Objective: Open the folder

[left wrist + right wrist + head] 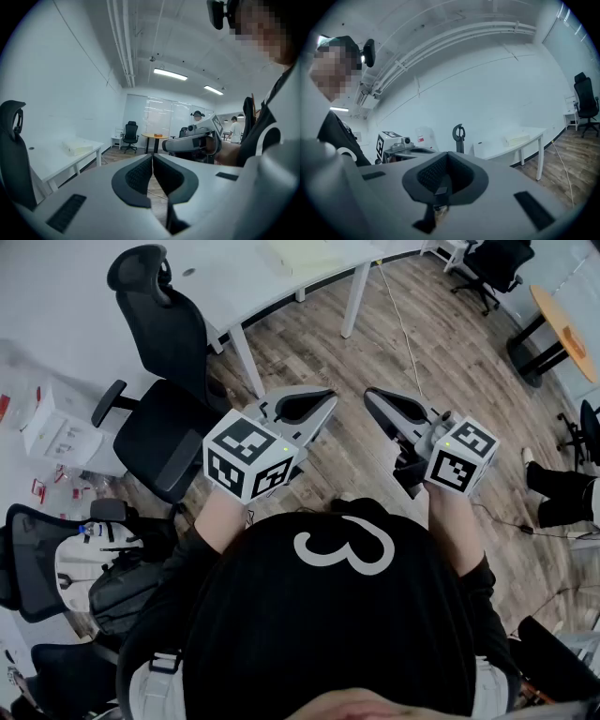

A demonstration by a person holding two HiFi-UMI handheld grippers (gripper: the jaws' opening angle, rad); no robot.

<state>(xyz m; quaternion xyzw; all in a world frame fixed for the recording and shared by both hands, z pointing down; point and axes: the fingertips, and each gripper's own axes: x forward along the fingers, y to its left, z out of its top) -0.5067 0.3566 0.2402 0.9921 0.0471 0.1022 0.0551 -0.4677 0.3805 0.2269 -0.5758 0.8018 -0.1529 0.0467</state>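
A pale flat bundle (298,253), possibly the folder, lies on the white table (234,287) far ahead of me; it also shows in the left gripper view (77,148) and the right gripper view (516,139). Both grippers are held level in front of my chest, above the wooden floor and well short of the table. My left gripper (330,396) (153,157) is shut with nothing between its jaws. My right gripper (369,396) (447,154) also looks shut and empty. Each gripper sees the other beside it: the right gripper (197,140), the left gripper (393,143).
Black office chairs (164,381) stand at the left by the table, another with a backpack (94,577) lower left. A cable (403,324) runs over the floor. A round orange table (567,320) and a seated person's legs (562,493) are at the right.
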